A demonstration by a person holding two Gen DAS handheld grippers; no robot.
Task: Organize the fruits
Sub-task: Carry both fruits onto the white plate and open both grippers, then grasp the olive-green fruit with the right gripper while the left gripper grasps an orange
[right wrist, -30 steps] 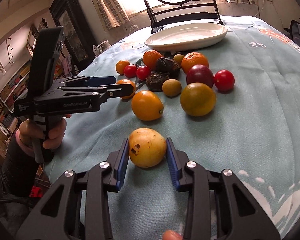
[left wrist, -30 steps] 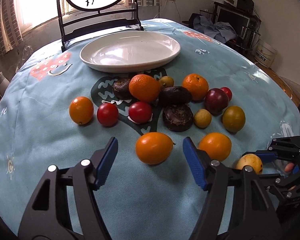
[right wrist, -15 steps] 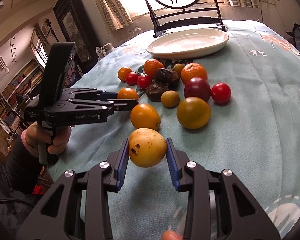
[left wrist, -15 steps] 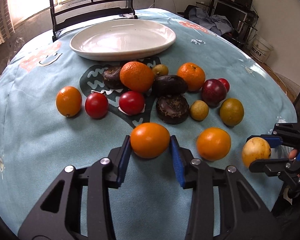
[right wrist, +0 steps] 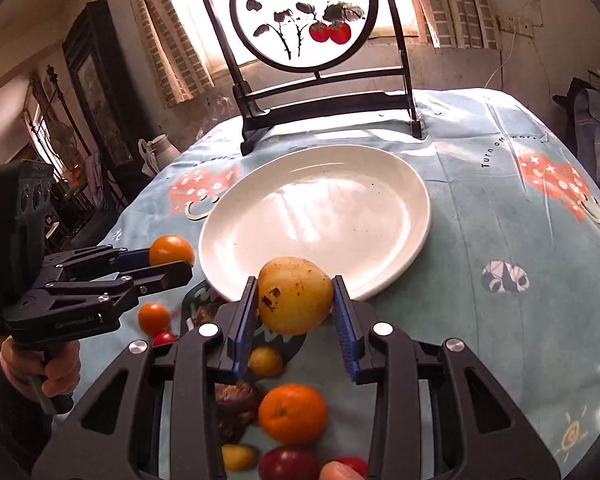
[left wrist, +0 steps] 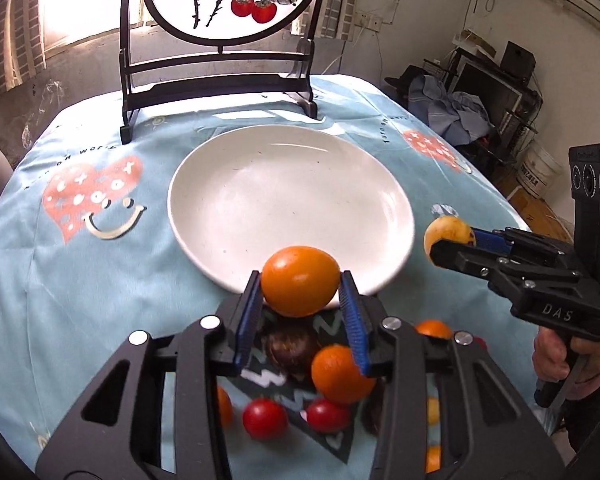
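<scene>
My left gripper [left wrist: 300, 286] is shut on a smooth orange fruit [left wrist: 300, 280] and holds it in the air just short of the near rim of the white plate [left wrist: 260, 188]. My right gripper [right wrist: 296, 298] is shut on a yellow fruit with brown spots [right wrist: 294, 294], held above the plate's [right wrist: 332, 208] near rim. Each gripper shows in the other's view: the right [left wrist: 450, 236] with the yellow fruit [left wrist: 446, 232], the left [right wrist: 172, 260] with the orange fruit [right wrist: 170, 250]. The plate is empty.
Several loose fruits lie on the blue tablecloth below the grippers: oranges [left wrist: 340, 372], red tomatoes [left wrist: 265, 418], dark brown fruits [right wrist: 236, 404], a plum [right wrist: 288, 464]. A black stand with a round painted panel [left wrist: 220, 80] stands behind the plate.
Both grippers lifted their fruits off the table and moved forward to the plate's near edge. The loose fruits now lie under and behind the fingers.
</scene>
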